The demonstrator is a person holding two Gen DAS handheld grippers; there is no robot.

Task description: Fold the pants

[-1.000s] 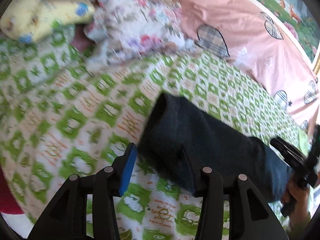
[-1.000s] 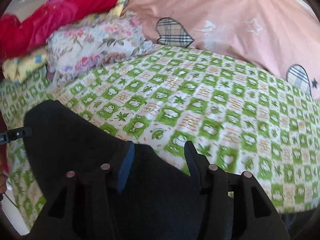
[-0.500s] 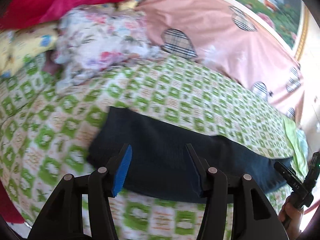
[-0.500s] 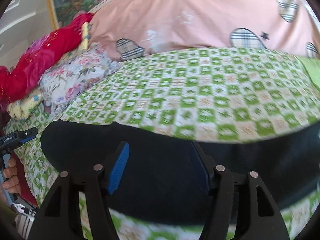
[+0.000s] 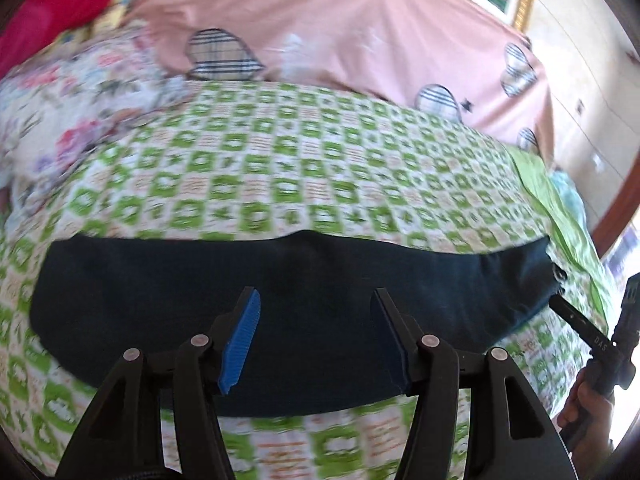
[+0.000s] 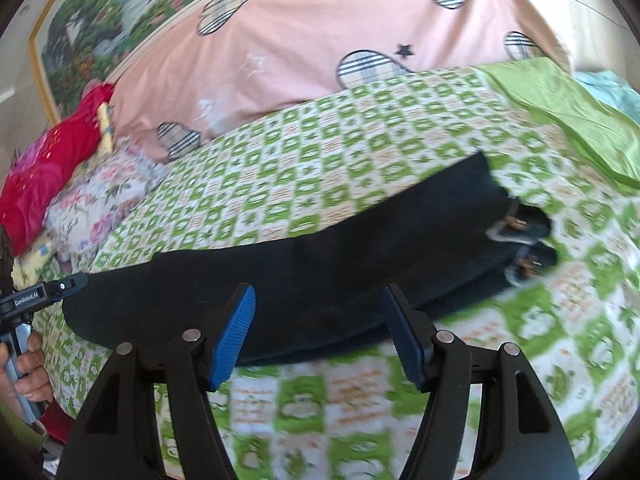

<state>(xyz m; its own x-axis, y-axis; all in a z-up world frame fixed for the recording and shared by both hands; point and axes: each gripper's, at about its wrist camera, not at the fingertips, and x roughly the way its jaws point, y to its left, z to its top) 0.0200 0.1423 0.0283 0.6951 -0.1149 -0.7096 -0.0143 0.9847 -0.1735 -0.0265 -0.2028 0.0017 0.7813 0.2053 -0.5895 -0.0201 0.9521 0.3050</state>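
— Both grippers had just been opening, with nothing between the jaws. The left gripper (image 5: pixel 316 336) hovered released over the left half of the pants (image 5: pixel 280 320); the right gripper (image 6: pixel 318 332) hung equally loose above their middle.

— Where were the pants?

— Lying as one long dark strip across the bed (image 5: pixel 280 184), near its front edge, legs stacked, with the buckled end (image 6: pixel 520 240) toward the right side.

— Which step, then?

— The lengthwise fold looked finished. Next, I'd judge, each gripper needed to pinch one end and carry it over the other, keeping the edges lined up.
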